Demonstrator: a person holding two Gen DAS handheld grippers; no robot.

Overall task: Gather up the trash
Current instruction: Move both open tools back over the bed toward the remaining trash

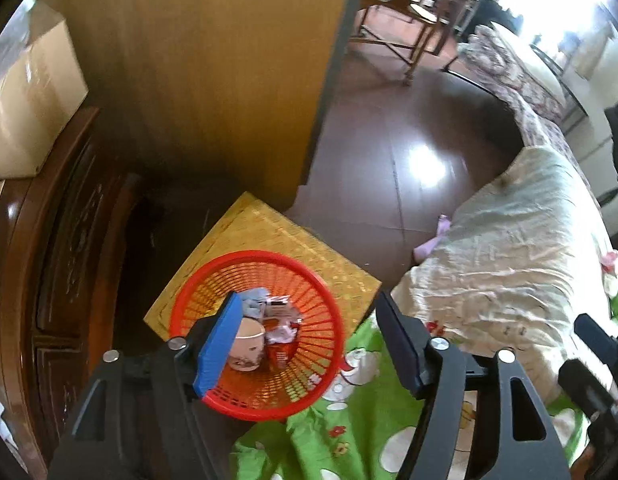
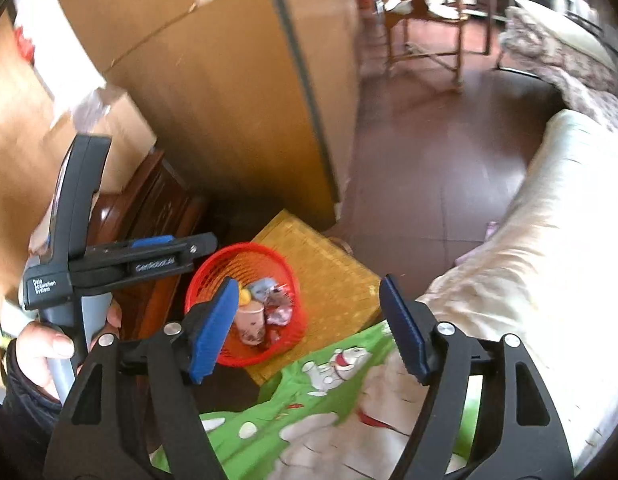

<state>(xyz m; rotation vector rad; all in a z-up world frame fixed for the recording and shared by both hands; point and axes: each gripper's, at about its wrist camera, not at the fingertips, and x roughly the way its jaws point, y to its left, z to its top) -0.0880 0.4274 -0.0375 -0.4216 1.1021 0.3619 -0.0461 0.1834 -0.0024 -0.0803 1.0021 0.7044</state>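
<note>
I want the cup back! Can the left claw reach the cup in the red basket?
Probably yes. The left claw is open and empty above the red basket, whose top is uncovered. The cup sits among wrappers, with nothing over it.

Behind the left hand-held gripper [image 1: 305,334], blue pad [image 1: 219,346] hid part of cup [image 1: 248,346] and near wall of red basket [image 1: 309,276]. Wrappers [image 2: 278,309] beyond the right hand-held gripper [image 2: 309,328] smeared past reading. Left of it, hand [image 2: 45,350] cut off by frame edge.
</note>
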